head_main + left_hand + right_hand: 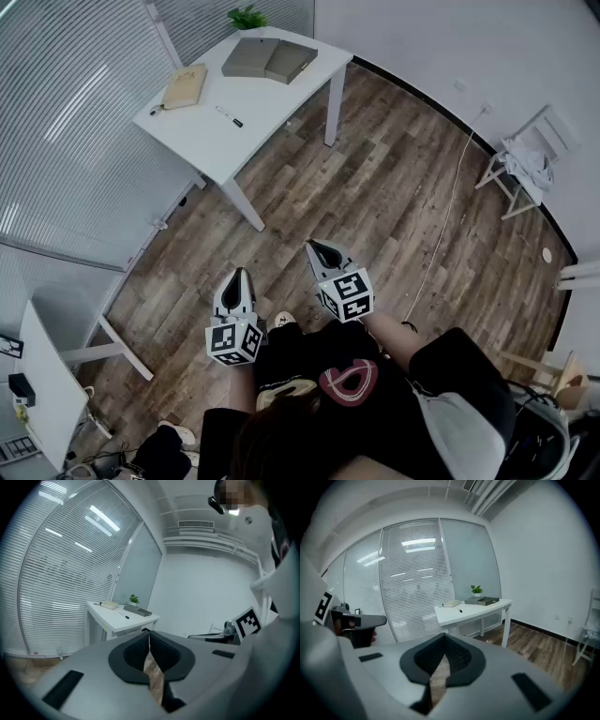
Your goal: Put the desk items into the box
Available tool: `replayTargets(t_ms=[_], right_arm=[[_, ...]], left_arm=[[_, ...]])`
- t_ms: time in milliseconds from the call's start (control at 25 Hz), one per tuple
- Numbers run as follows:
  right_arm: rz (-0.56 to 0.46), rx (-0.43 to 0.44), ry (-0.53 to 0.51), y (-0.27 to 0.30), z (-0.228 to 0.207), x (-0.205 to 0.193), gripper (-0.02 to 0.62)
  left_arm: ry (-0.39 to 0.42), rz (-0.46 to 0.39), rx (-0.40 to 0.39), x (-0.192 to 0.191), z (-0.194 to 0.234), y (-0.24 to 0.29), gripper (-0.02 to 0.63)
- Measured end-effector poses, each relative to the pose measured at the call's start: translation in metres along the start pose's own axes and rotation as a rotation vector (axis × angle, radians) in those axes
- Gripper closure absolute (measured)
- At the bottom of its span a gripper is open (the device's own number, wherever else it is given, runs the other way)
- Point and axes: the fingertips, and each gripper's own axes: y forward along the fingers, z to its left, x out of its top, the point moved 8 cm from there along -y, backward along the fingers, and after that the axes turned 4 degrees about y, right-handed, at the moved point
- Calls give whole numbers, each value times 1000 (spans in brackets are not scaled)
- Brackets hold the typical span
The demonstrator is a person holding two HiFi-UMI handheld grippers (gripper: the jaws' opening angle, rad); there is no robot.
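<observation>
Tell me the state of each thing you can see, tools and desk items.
Left tool: shut, empty.
Right tool: shut, empty.
Box: open, on the desk.
Notebook: closed, flat on the desk, outside the box.
Pen: lying on the desk, outside the box.
Plant: upright at the desk's corner.

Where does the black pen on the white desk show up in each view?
Head view: pen upper left of centre, on the white desk.
Left gripper view: pen left of centre, above the jaws.
Right gripper view: pen just right of centre.
Shared landmark: potted plant at the desk's far end.
</observation>
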Motion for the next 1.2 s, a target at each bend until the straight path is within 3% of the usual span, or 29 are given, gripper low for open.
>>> replayTargets(t_ms=[160,560,840,1200], right_arm=[[-10,-41,-3,10,4,-1,586],[-65,-119,20,10,36,4,584],[-108,-154,5,6,52,8,584],[-69,-158,46,22,27,5,584]], left_arm=[[40,13,-45,-3,10,8,588],[51,12,-140,2,33,-1,588],[42,15,-147,0,49,1,588],[76,38,-154,3,50,29,588]])
